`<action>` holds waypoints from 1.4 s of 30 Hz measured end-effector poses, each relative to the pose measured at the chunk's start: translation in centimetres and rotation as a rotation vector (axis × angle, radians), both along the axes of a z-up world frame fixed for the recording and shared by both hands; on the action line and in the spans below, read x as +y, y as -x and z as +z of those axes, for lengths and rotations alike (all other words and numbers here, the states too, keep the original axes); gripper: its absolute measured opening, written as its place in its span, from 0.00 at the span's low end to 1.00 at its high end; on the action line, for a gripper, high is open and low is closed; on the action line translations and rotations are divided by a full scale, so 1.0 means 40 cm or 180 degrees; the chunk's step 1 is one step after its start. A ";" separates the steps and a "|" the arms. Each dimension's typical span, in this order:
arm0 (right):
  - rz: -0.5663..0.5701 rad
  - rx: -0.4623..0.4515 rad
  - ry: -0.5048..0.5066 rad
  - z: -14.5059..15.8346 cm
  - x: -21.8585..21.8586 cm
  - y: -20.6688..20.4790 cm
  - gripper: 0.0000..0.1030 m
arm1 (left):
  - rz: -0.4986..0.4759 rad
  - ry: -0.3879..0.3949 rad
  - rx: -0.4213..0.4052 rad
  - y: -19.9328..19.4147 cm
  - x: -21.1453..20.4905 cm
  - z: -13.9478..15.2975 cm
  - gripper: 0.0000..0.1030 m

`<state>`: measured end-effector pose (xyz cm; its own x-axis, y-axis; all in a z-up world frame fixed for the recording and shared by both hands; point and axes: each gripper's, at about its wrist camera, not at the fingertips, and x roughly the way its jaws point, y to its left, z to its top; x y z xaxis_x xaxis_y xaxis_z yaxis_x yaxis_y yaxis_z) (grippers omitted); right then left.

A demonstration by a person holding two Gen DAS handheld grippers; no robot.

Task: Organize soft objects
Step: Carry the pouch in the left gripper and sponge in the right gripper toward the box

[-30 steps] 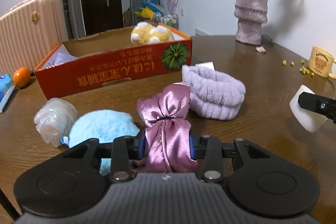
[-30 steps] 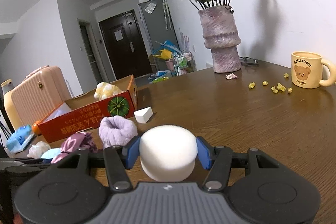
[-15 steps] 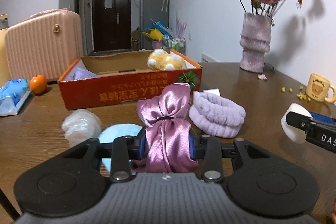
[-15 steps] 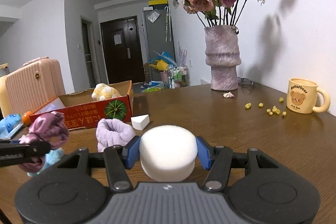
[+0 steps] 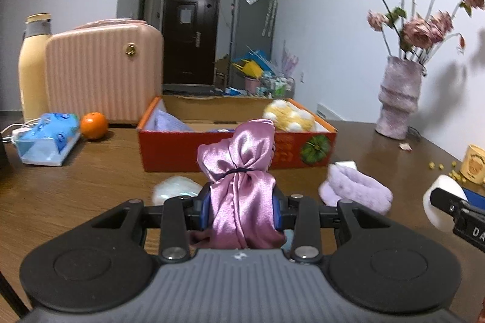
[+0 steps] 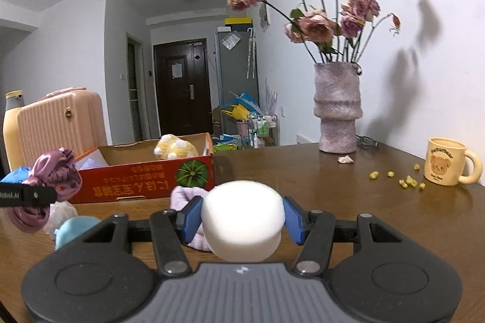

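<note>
Left hand-held gripper point(image 5: 242, 209) is clamping the pink satin pouch point(image 5: 241, 171); right hand-held gripper point(image 6: 242, 217) is squeezing the white sponge point(image 6: 242, 220), both above open counter point(image 6: 348, 201). Red box point(image 5: 236, 153) ahead is holding a yellow plush point(image 5: 288, 118).

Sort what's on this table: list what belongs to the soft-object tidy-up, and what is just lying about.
Job: pink satin pouch, white sponge, purple headband, blue puff, yellow plush, red box.
Lying about: vase, mug, orange, tissue pack.
</note>
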<state>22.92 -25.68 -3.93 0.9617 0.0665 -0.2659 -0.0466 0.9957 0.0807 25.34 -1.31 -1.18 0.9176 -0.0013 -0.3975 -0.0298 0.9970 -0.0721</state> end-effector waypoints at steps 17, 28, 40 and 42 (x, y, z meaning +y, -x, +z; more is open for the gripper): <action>0.0190 -0.0119 0.0120 0.018 0.164 -0.081 0.54 | 0.0357 0.0102 -0.0058 -0.061 0.138 0.014 0.36; 0.0186 -0.0235 0.0090 0.016 0.241 -0.161 0.54 | 0.0470 0.0154 -0.0042 -0.149 0.178 0.014 0.36; 0.0279 -0.0322 0.0116 0.015 0.289 -0.257 0.54 | 0.0533 0.0238 -0.0097 -0.254 0.220 0.027 0.36; 0.0306 -0.0348 0.0140 0.016 0.297 -0.268 0.54 | 0.0515 0.0227 -0.0097 -0.269 0.218 0.028 0.36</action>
